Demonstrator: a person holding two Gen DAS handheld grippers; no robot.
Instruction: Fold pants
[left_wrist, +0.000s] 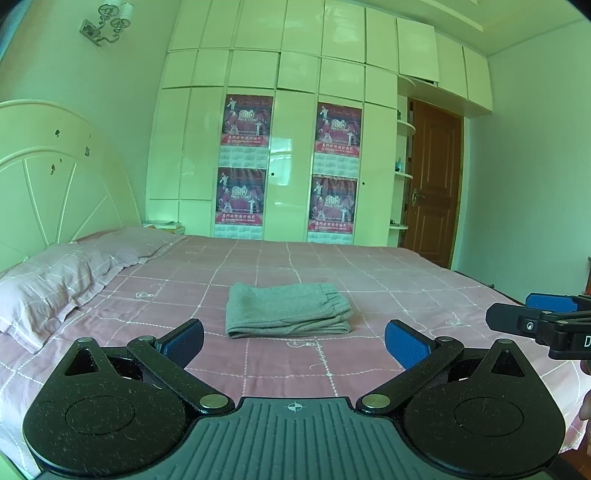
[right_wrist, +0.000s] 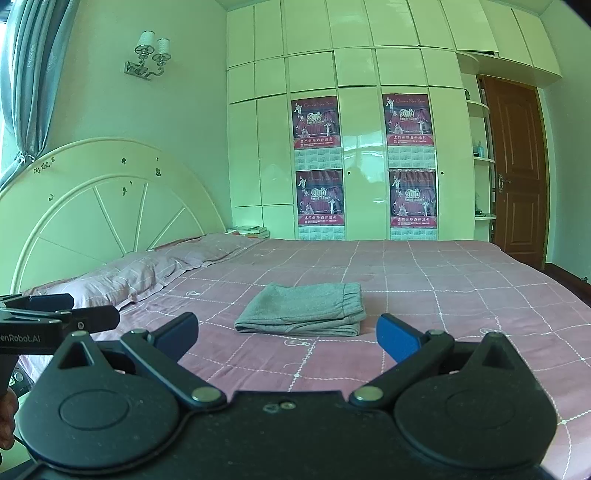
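The folded grey knit pants (left_wrist: 286, 310) lay mid-frame on the pink checked bedsheet (left_wrist: 369, 280), nothing obstructing them. The left gripper (left_wrist: 294, 341) and right gripper (right_wrist: 286, 334) hovered near, jaws spread, empty. Wardrobe posters (right_wrist: 316, 120) read "2010"; the left gripper's body read "enRobot.AI".

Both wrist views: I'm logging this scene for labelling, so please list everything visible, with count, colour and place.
pants: one, grey, folded into a flat stack mid-bed
bed: one, pink checked cover, fills the foreground
pillows: two, pale pink, at the headboard
headboard: one, cream, arched, left
wardrobe: one, cream, back wall
calendar posters: four, red, on wardrobe doors
wall lamp: one, silver, above headboard
door: one, brown, shut, right
curtain: one, grey-blue, far left
books: small stack, beside bed
left hand-held gripper: black, blue pads, open
right hand-held gripper: black, blue pads, open
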